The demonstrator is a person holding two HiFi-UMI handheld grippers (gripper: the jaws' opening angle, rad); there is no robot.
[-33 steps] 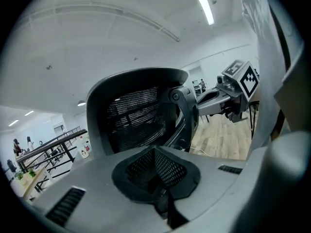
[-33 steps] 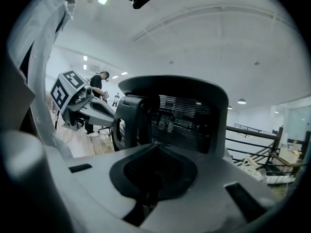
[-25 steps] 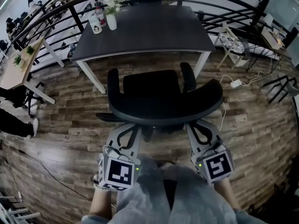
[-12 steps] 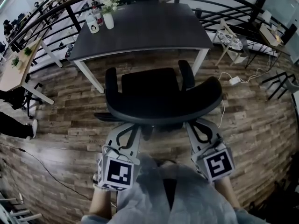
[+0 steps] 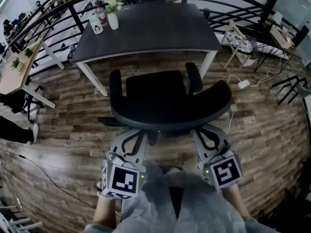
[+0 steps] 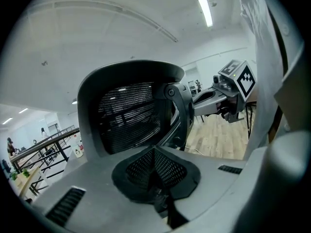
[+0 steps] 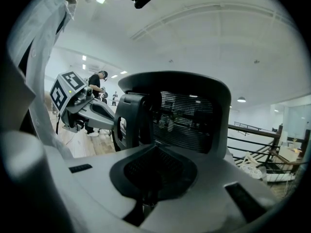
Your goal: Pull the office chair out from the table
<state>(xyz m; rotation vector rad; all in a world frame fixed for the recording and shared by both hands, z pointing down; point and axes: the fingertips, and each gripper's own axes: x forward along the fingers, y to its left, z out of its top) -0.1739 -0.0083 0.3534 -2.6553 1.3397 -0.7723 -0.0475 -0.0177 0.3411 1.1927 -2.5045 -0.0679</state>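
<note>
Head view: The black mesh-backed office chair (image 5: pixel 167 101) stands clear of the dark grey rectangular table (image 5: pixel 150 30), on the wood-plank floor (image 5: pixel 272 130), with its seat facing the table. Its curved backrest lies directly ahead of both sets of fingers. The left gripper (image 5: pixel 133 137) and the right gripper (image 5: pixel 206 136) are held side by side behind the backrest, one near each end of it. Their fingertips run under its top edge, so contact cannot be confirmed from here. The table is well beyond the fingertips, past the chair. A white vase (image 5: pixel 113 21) with flowers stands on its far left corner.

Left gripper view: The grey fingers are closed together, with nothing seen between them. The backrest's mesh panel rises just beyond the tips and slightly to their left. The right gripper shows off to the right of the fingers, pointing at the same backrest.

Right gripper view: The fingers are likewise closed together, with nothing seen between them. The mesh panel stands just beyond the tips. The left gripper appears to the left of the fingers.
</note>
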